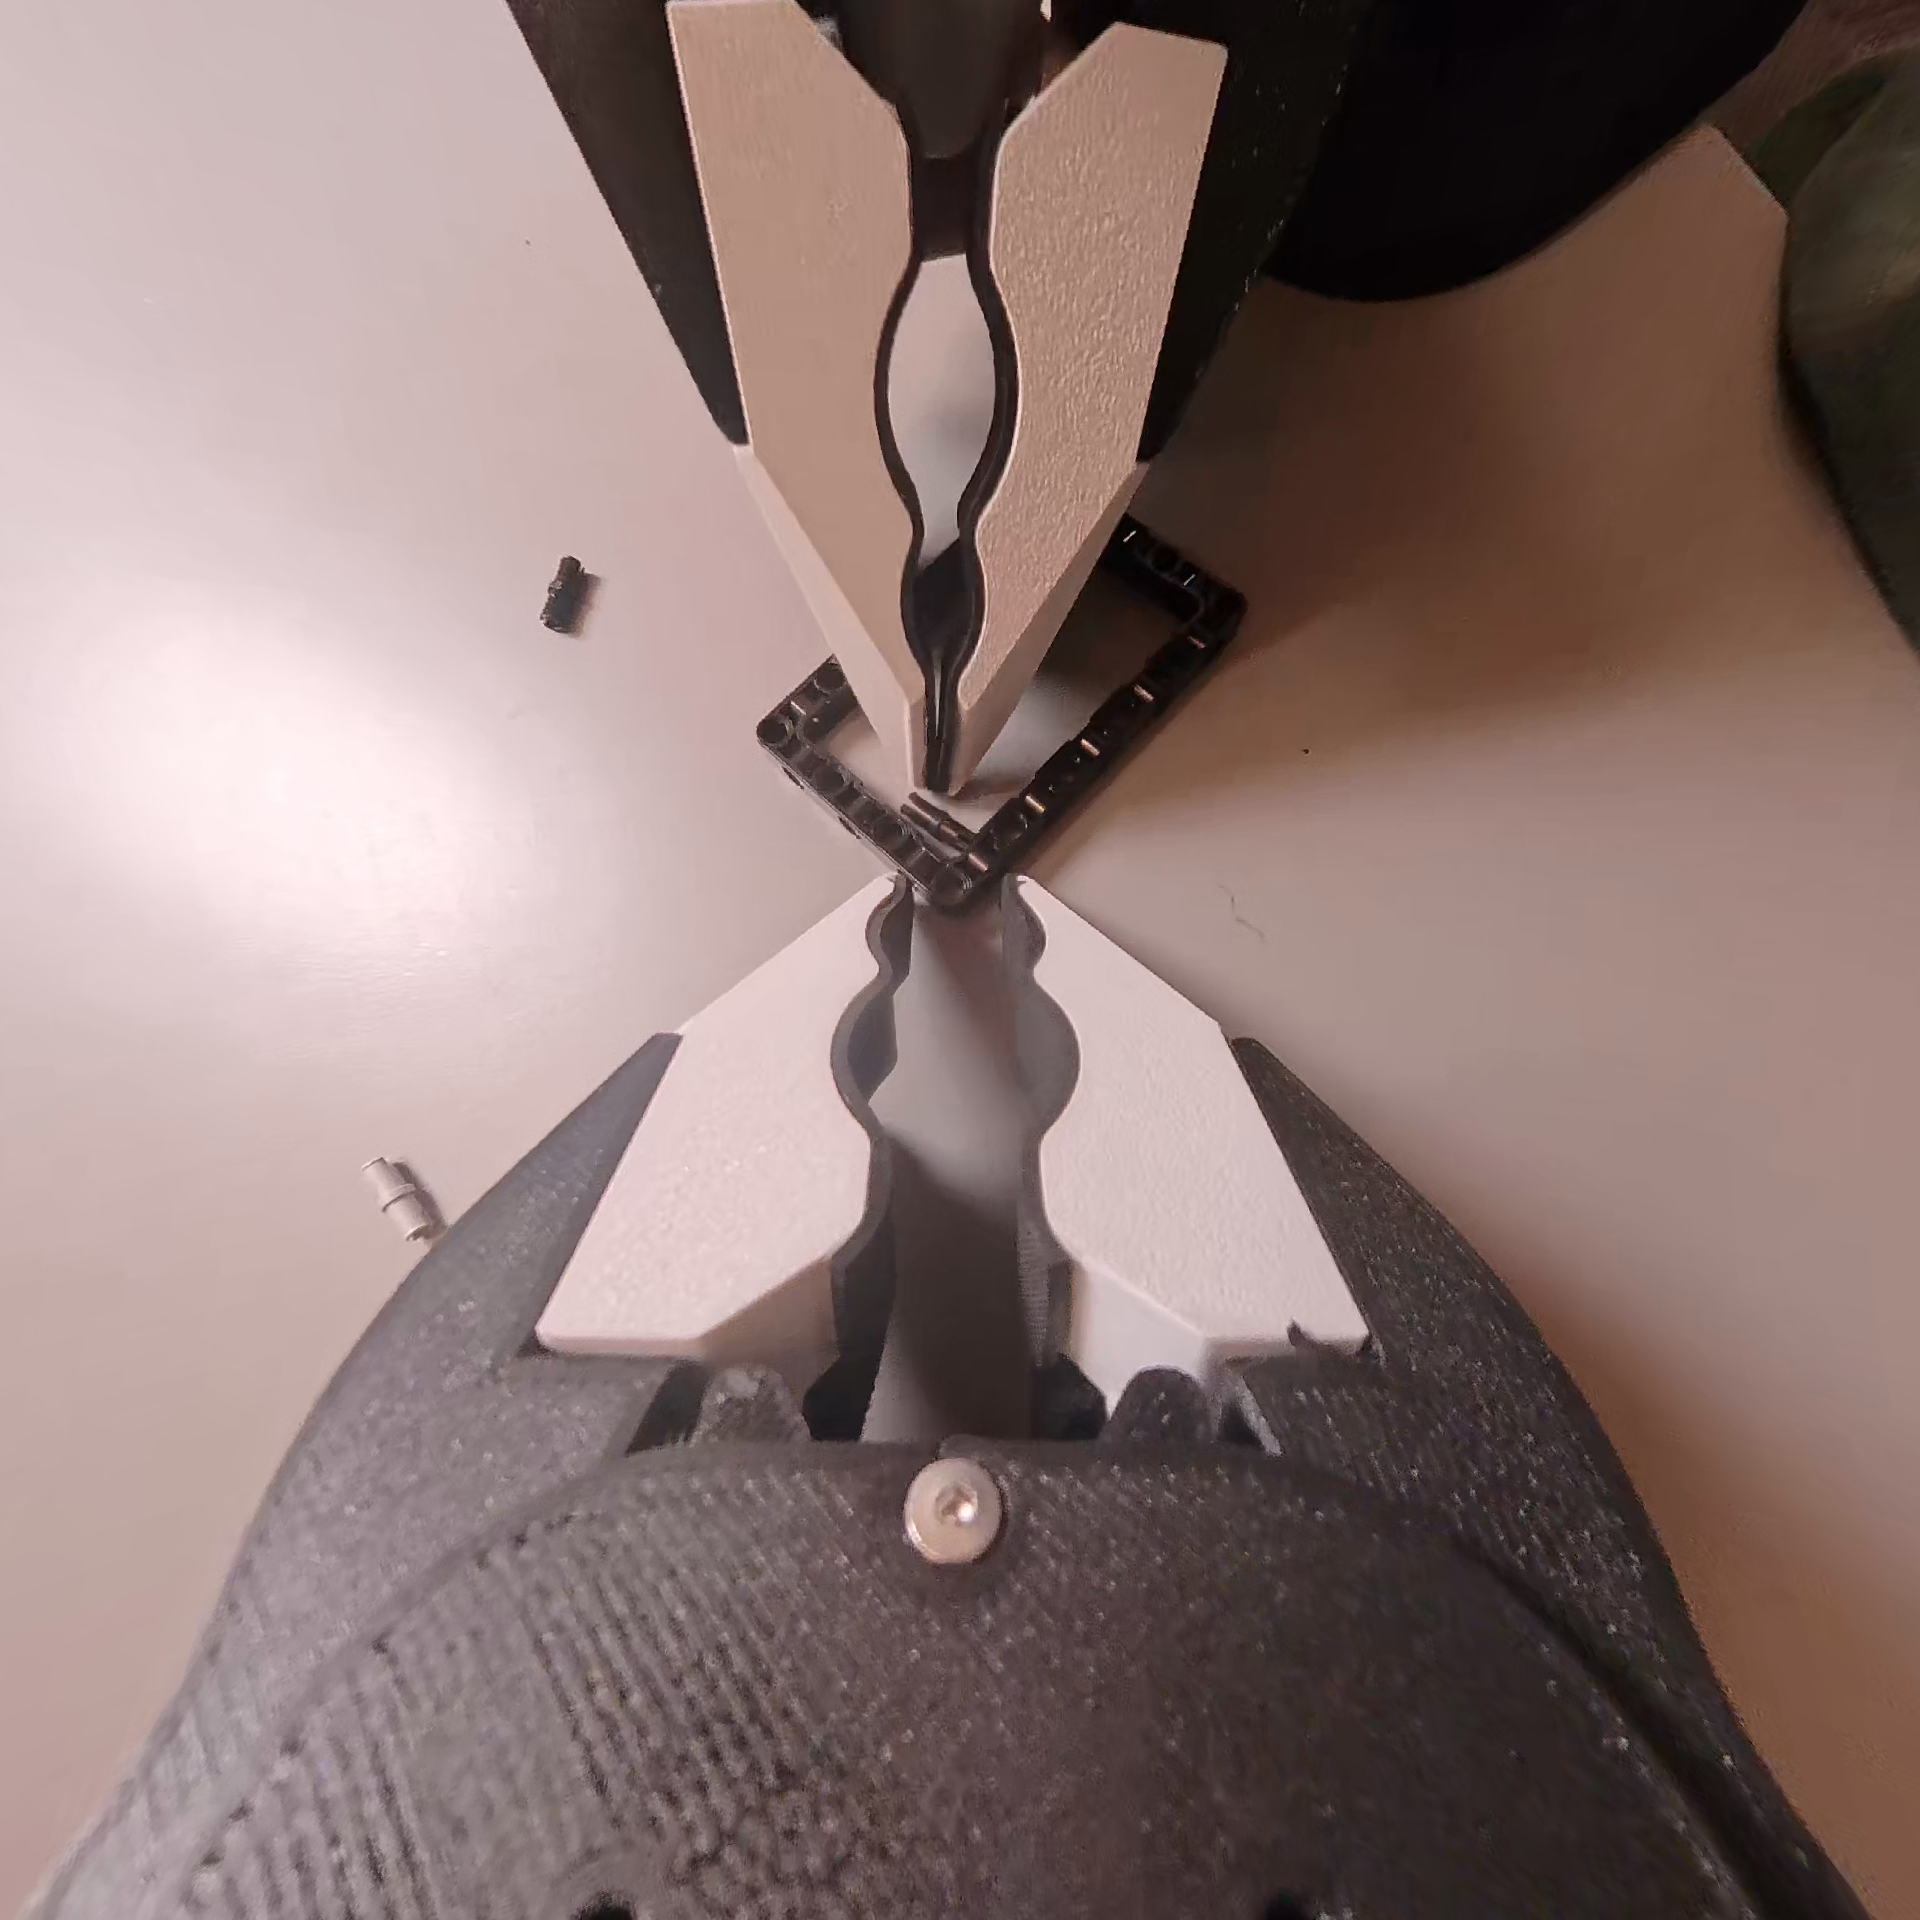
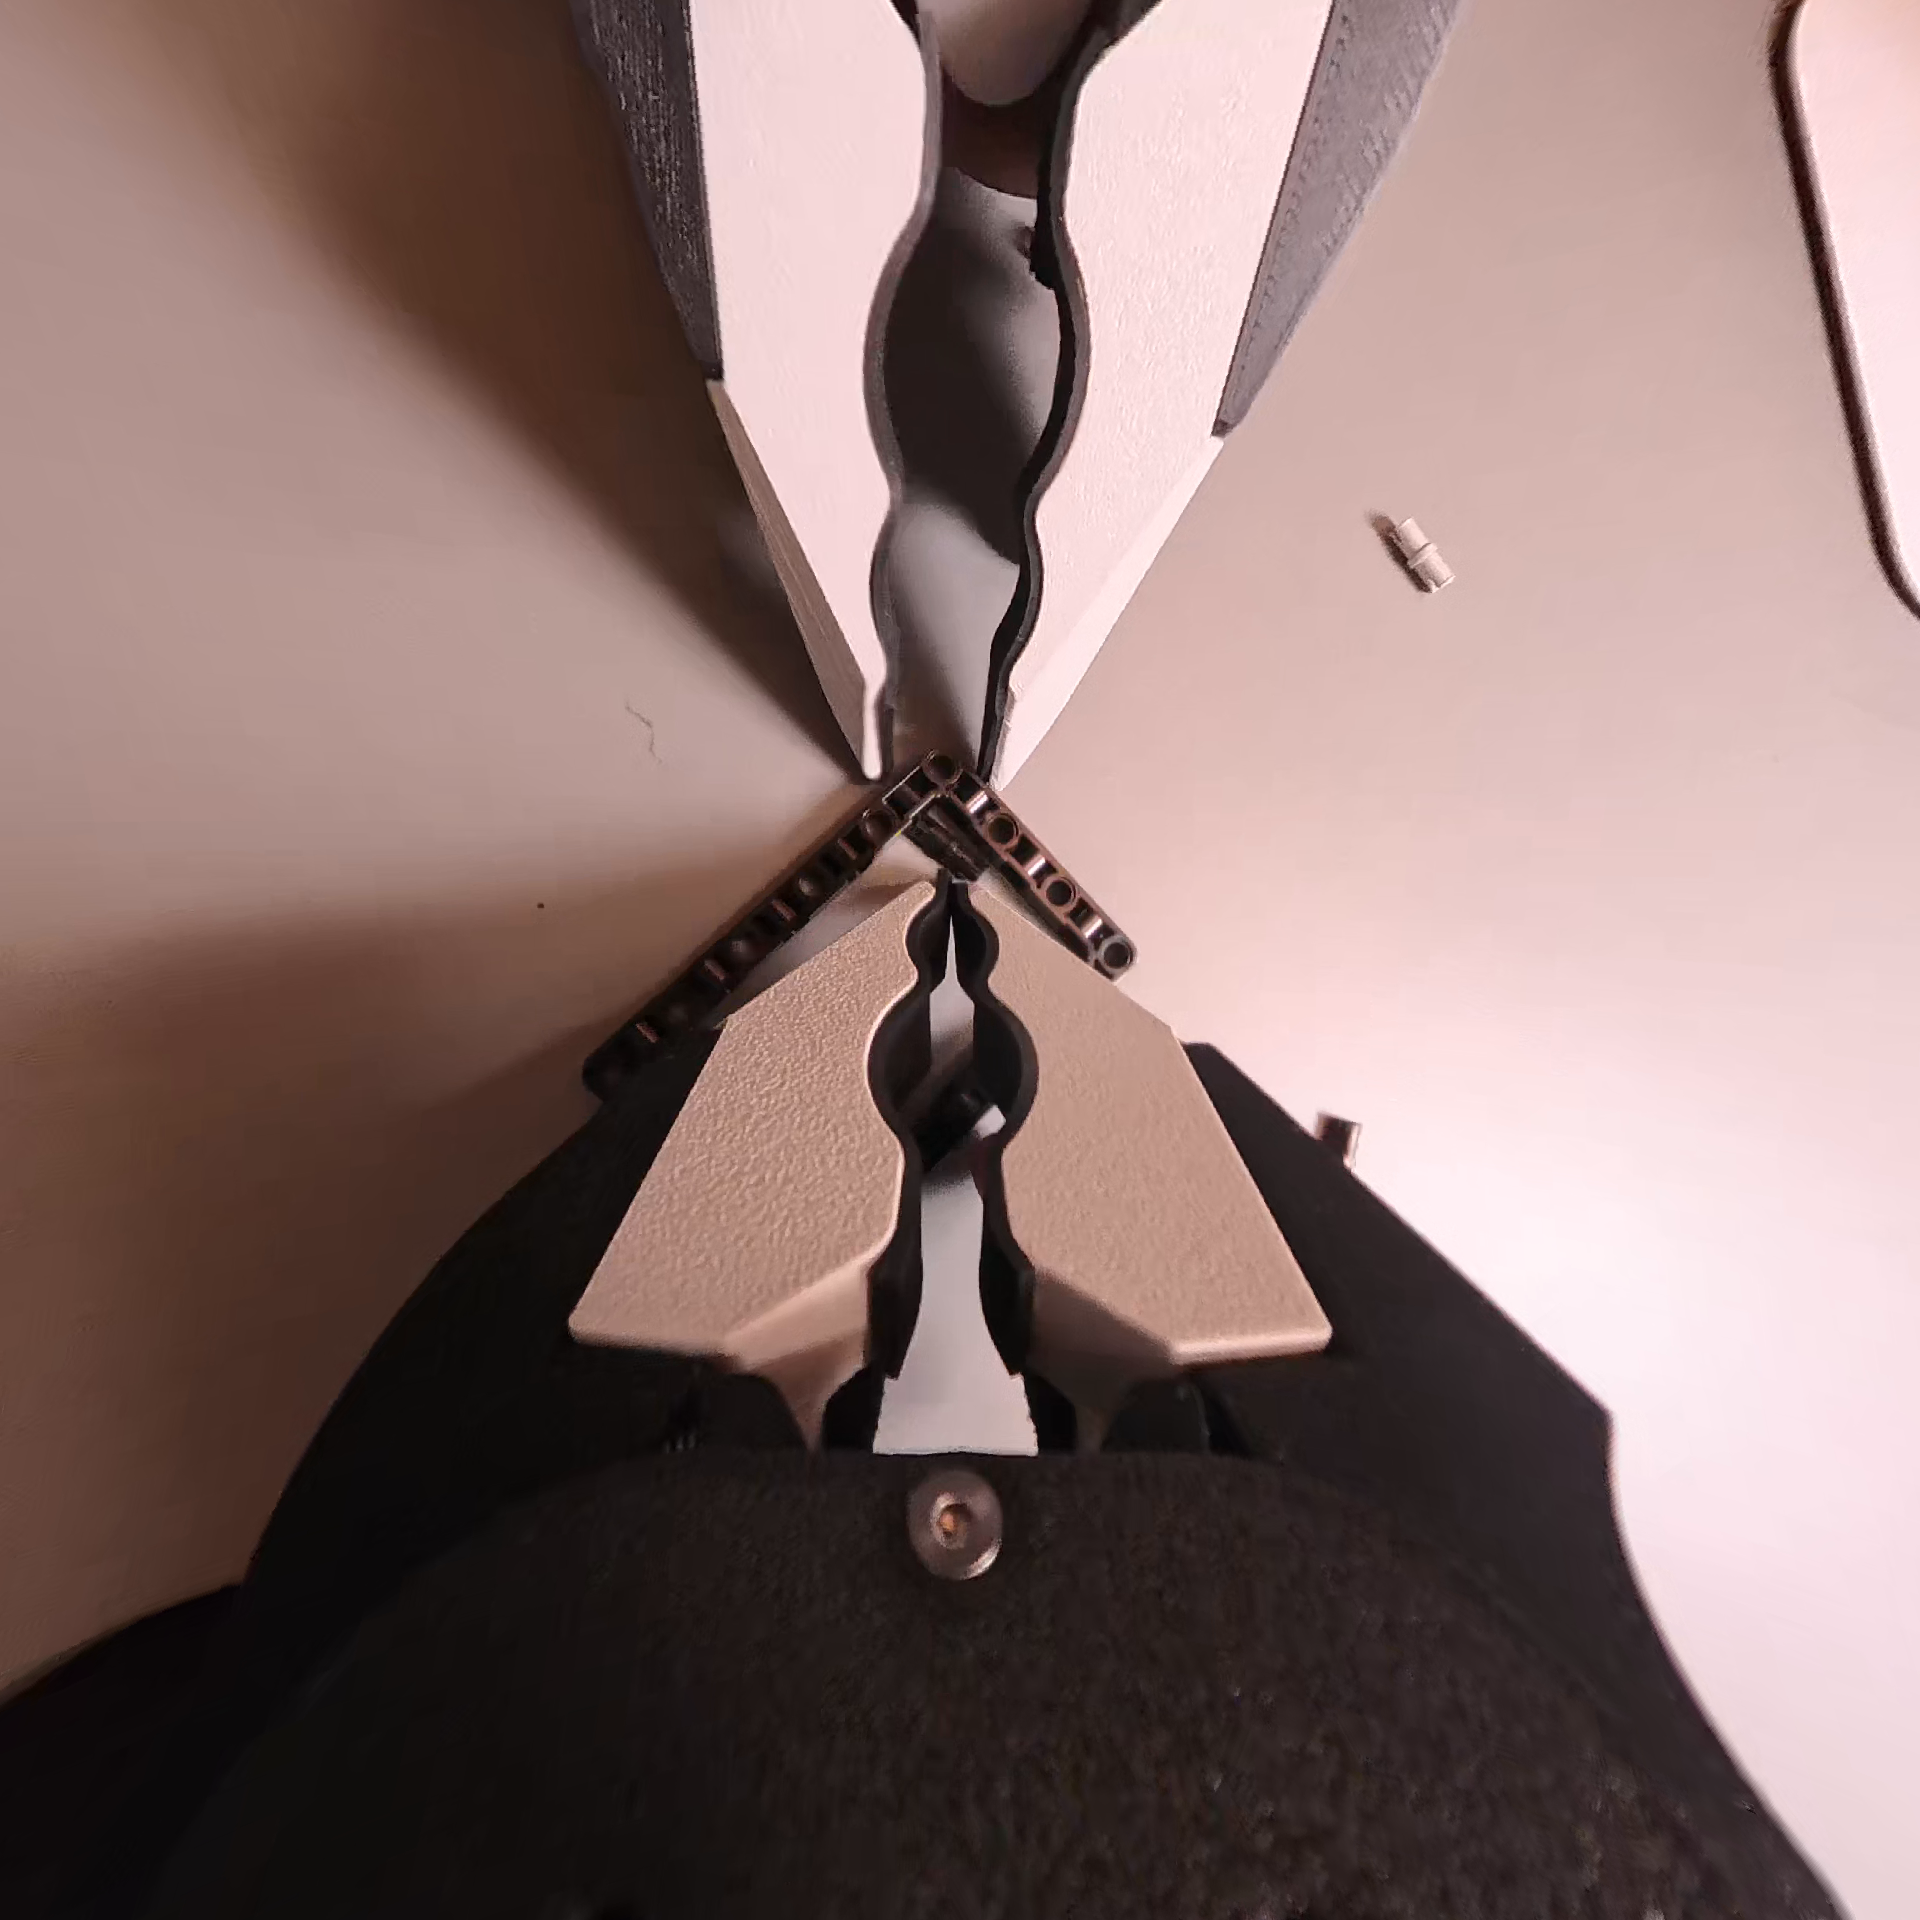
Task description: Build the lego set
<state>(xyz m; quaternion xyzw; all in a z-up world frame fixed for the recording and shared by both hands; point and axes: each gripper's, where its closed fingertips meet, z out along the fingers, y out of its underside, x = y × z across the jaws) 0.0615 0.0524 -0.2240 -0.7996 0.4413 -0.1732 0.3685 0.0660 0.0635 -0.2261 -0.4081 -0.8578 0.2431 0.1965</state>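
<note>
We find a black square frame (image 1: 1049, 769) flat on the bench (image 1: 312, 520), with both grippers meeting over one corner of it.

Left gripper (image 1: 954, 894): enters its own view from 6 o'clock, jaws parted about the frame's near corner. We judge it clasps that corner to steady the frame, though actual contact at the tips is not clear.

Right gripper (image 1: 940, 774): comes down from 12 o'clock in the left view, jaws closed to a thin line, with nothing visibly clamped at the tips. In its own view the tips sit just short of a small dark pin (image 2: 948, 831) lying on the corner.

Key relation: the pin lies at 12 o'clock from the right gripper (image 2: 952, 896), just beyond its tips, long axis running roughly toward 5 o'clock across the corner. The right gripper is the nearer one to act on it. Whether the pin is seated in a hole or merely resting on the beam, we cannot tell.

Loose parts: a black pin (image 1: 562, 593) at 10 o'clock in the left view, well apart from the frame; a light grey pin (image 1: 398, 1198) at 8 o'clock beside the left gripper body.

Containers: none in view
</note>
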